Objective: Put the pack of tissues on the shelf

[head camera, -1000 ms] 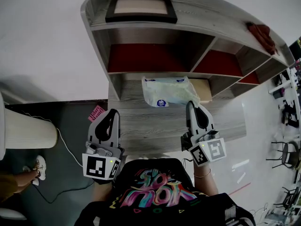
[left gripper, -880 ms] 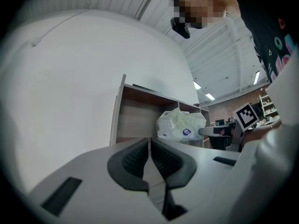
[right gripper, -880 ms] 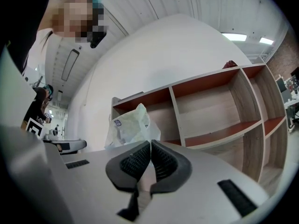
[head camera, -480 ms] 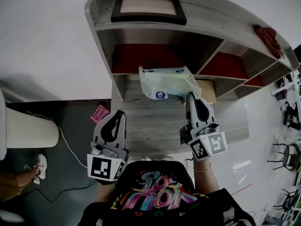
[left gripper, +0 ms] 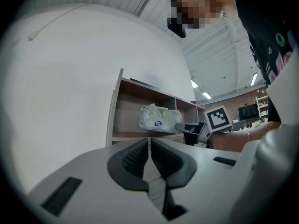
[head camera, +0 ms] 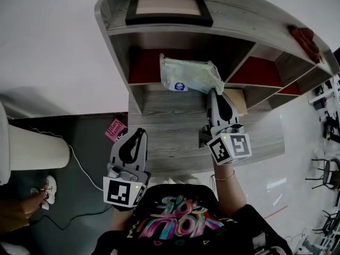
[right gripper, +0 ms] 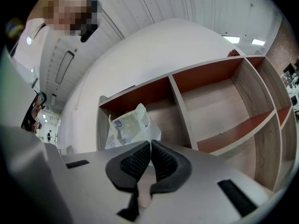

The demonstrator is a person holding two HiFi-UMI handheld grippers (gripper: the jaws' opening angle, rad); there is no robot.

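Note:
The pack of tissues [head camera: 187, 76], pale green plastic with a blue round label, hangs in front of the left compartment of the wooden shelf [head camera: 175, 113]. My right gripper [head camera: 215, 92] is shut on its right end. From the right gripper view the pack [right gripper: 125, 126] sticks out past the closed jaws of that gripper [right gripper: 150, 146] toward the red-backed compartment. My left gripper [head camera: 139, 133] stays low at the left, shut, with nothing in it. In its own view the left gripper [left gripper: 149, 142] faces the shelf [left gripper: 135, 101], where the pack [left gripper: 159, 118] shows.
A black picture frame [head camera: 169, 7] lies on the shelf top and a red cloth [head camera: 306, 36] at its right end. A pink label [head camera: 115, 129] and a white cylinder [head camera: 32, 145] lie on the dark floor at the left. Further compartments [right gripper: 219, 106] open to the right.
My right gripper has carried the pack up and away from the lower board to the mouth of the left compartment. The left gripper has dropped back slightly.

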